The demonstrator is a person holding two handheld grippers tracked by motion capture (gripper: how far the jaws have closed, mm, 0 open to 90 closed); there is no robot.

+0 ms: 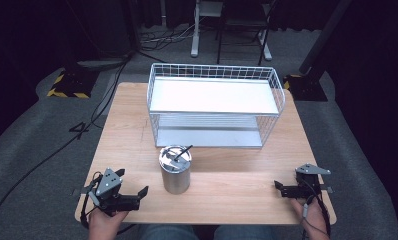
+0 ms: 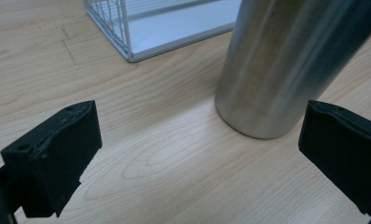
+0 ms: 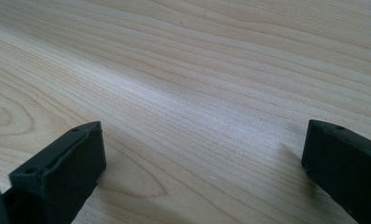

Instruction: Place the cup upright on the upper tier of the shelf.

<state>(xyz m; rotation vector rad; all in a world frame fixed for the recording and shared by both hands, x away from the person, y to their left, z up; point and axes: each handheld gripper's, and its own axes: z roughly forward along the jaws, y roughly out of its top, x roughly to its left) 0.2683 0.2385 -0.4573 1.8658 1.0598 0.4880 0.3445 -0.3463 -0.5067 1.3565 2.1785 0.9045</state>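
My left claw (image 1: 132,186) sits low over the near left corner of the wooden worktop (image 1: 132,135), jaws spread wide and holding nothing. From its own camera I see the steel canister (image 2: 286,65) standing upright just ahead and toward the right-hand jaw, near it but not touching either one; bare wood lies between the jaws. Beyond the canister, farther from this claw, stands the white wire rack (image 1: 214,105) with its two shelves, one corner of it (image 2: 127,28) showing ahead to the left. The canister's lid (image 1: 175,155) has a small dark handle on top. My right claw (image 1: 282,188) rests near the near right corner, well apart from the canister, jaws also wide open, with plain worktop between them (image 3: 197,116).
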